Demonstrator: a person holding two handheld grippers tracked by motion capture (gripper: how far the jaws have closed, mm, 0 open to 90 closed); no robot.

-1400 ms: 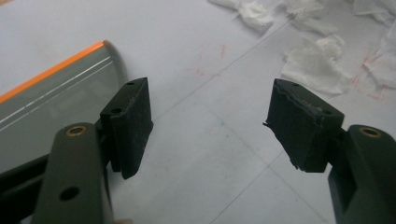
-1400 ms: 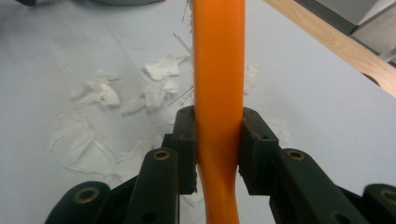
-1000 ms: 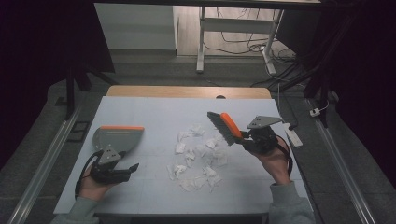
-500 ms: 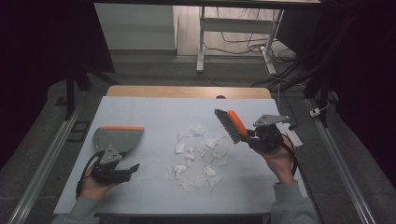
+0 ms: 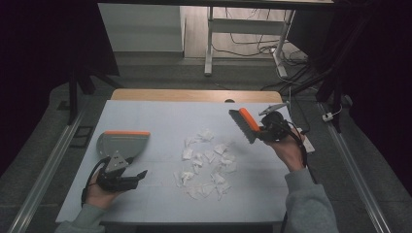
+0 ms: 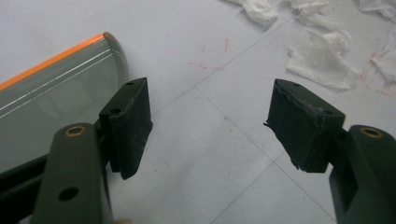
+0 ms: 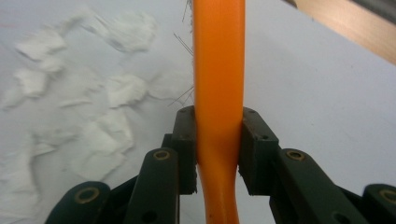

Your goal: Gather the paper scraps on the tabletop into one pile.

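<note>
Brush carried away from the paper scraps, dustpan hand unmoved.

Since a second ago the right gripper (image 5: 263,132) has drawn the orange brush (image 5: 244,124) out to the right, off the paper scraps (image 5: 206,162), its fingers (image 7: 254,144) clamped on the orange handle; the left gripper (image 5: 127,178) kept its place low on the tabletop (image 5: 160,114), fingers (image 6: 132,121) wide with nothing between them, the dustpan (image 5: 122,142) just beyond them. In the right gripper view the bristles are cut off at the top and the scraps blur; the dustpan's handle is hidden by the left gripper.
</note>
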